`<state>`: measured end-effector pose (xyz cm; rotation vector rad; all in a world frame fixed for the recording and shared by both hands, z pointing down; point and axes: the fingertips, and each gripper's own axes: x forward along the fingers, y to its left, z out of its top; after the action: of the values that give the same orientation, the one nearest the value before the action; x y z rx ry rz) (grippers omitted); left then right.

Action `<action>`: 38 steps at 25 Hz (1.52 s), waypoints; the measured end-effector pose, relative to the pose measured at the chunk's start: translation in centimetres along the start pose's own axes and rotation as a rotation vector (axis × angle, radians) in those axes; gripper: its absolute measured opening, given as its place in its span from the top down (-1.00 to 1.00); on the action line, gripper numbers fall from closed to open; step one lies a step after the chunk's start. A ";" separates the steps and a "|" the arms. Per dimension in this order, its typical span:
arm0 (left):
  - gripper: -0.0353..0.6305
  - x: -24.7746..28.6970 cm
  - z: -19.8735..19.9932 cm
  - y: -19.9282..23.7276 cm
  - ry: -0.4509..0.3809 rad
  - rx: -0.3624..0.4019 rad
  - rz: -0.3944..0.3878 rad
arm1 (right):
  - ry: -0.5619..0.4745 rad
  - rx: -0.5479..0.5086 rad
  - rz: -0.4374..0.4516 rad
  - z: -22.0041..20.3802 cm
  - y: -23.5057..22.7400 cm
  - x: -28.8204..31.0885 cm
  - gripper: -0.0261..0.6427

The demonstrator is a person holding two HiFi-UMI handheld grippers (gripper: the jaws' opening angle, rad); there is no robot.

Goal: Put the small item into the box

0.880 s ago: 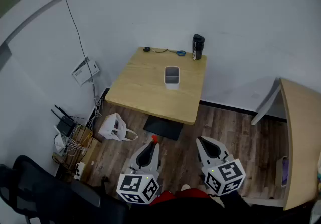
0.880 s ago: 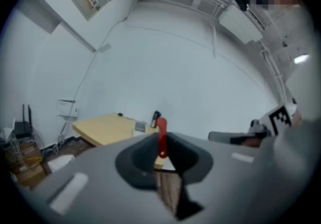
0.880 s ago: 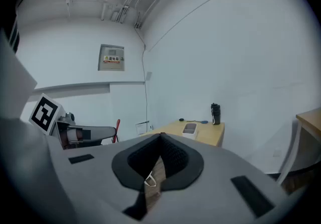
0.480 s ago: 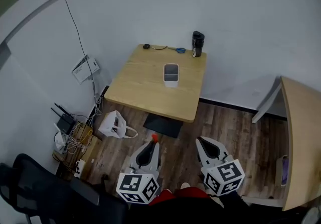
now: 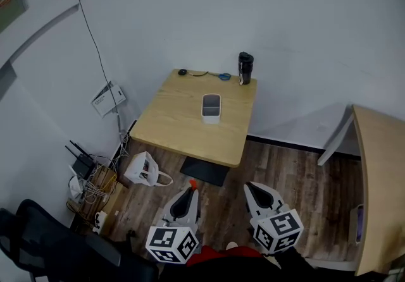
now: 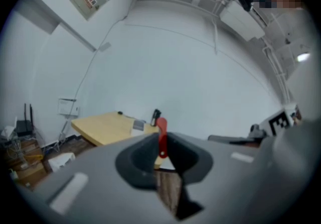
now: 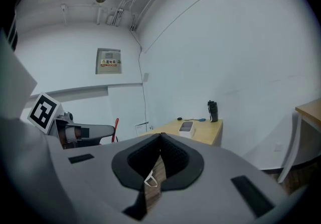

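The left gripper (image 6: 161,135) (image 5: 191,191) has its jaws clenched on a thin red plastic item (image 6: 161,123) (image 5: 193,183), which stands upright out of the tips. The right gripper (image 7: 160,134) (image 5: 251,188), just beside it, has its jaws pressed together w/ nothing btwn them. Both are held low, near the person's body, over a dark wood-plank floor (image 5: 285,170), well apart from a small white open-topped box (image 5: 211,108) (image 6: 138,125) (image 7: 186,127). The box sits near the middle of a light wooden square table (image 5: 180,126) set against the white wall. Along the table's far edge: a tall black flask (image 5: 245,67) at the R corner, a small blue object (image 5: 224,76) just beside it, and a small black object w/ a thin cable (image 5: 183,72). On the floor L of the table are a white paper bag (image 5: 144,169) and a black router w/ antennas (image 5: 81,162). A black chair (image 5: 44,243) is at lower L and a second wooden tabletop (image 5: 380,173) at far R. A framed wall notice (image 7: 109,61) shows in the right gripper view, its print too small to read.
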<state>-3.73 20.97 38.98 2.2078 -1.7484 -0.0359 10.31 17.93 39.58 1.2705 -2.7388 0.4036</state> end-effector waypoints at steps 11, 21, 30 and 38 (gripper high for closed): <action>0.75 2.1 0.9 -0.5 -0.003 0.017 0.010 | -0.010 0.021 -0.017 0.8 -2.0 0.4 0.90; 0.75 6.6 1.3 2.0 0.014 0.009 0.001 | 0.015 0.028 -0.047 1.0 -4.1 4.4 0.90; 0.75 13.8 3.0 7.1 0.028 -0.005 -0.015 | 0.044 0.028 -0.088 1.9 -6.9 11.7 0.90; 0.75 19.8 5.5 11.9 0.049 -0.001 -0.038 | 0.069 0.027 -0.112 3.7 -8.4 19.4 0.90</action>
<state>-11.24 -1.46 40.52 2.2218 -1.6805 0.0088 4.18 -2.53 41.53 1.3817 -2.6002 0.4664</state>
